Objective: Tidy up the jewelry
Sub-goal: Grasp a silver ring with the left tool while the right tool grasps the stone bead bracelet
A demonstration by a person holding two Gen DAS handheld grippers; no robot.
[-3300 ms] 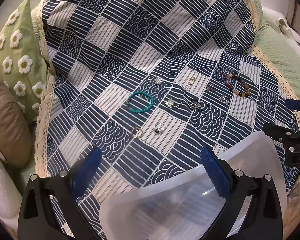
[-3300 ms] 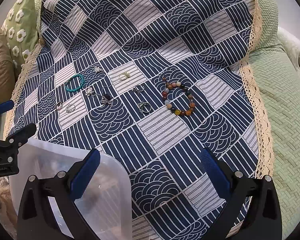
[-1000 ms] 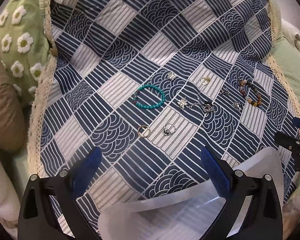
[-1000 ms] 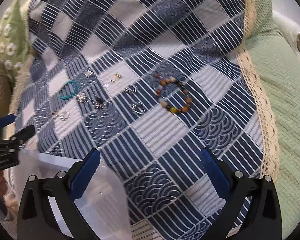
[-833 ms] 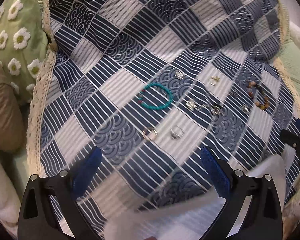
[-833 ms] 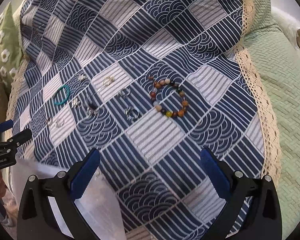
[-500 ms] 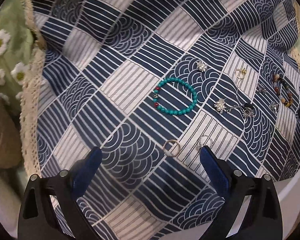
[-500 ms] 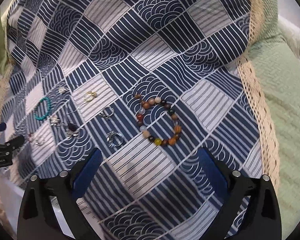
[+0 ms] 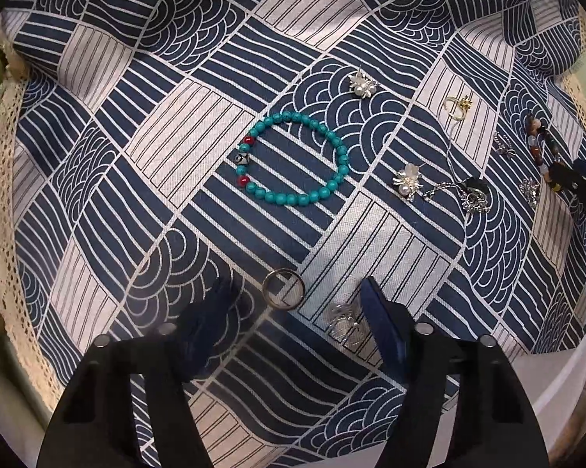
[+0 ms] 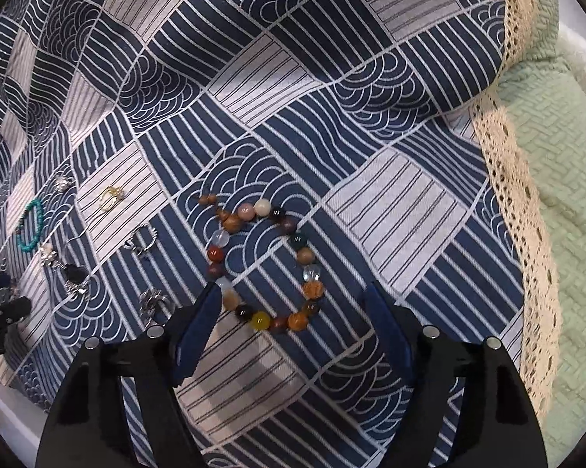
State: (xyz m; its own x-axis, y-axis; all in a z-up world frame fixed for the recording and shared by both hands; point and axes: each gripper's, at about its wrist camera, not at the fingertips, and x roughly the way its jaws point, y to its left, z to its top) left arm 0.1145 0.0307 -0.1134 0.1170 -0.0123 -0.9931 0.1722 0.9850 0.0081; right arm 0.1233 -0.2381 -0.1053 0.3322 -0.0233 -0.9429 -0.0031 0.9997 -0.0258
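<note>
Several pieces of jewelry are spread over a navy-and-white patterned cloth point(image 9: 199, 144). In the left wrist view, a plain metal ring point(image 9: 283, 288) is seen at lower centre, lying between the blue pads of the left gripper point(image 9: 296, 312), whose fingers point(image 9: 378, 319) are spread wide with nothing held. A silver ring point(image 9: 341, 318) lies just beside the right-hand finger, partly hidden by it. Above them, at mid-frame, a turquoise bead bracelet point(image 9: 293, 158) with two red beads is laid flat. Two pearl flower earrings are seen, one point(image 9: 363, 82) at upper centre right and one point(image 9: 408, 183) to the right of the bracelet, with a dark pendant on a chain point(image 9: 470, 193) beside the latter. A gold ring point(image 9: 457, 106) is placed at upper right.

In the right wrist view, a multicoloured stone bead bracelet point(image 10: 265, 265) lies at centre, its lower arc falling between the widely parted, empty fingers point(image 10: 199, 319) of the right gripper point(image 10: 293, 312). The left-hand finger is close to, or touching, the beads; which cannot be told. A white container edge point(image 9: 558, 382) is seen at lower right of the left wrist view. Cream lace trim point(image 10: 515, 210) and a green quilted cover point(image 10: 565, 179) occupy the right side of the right wrist view.
</note>
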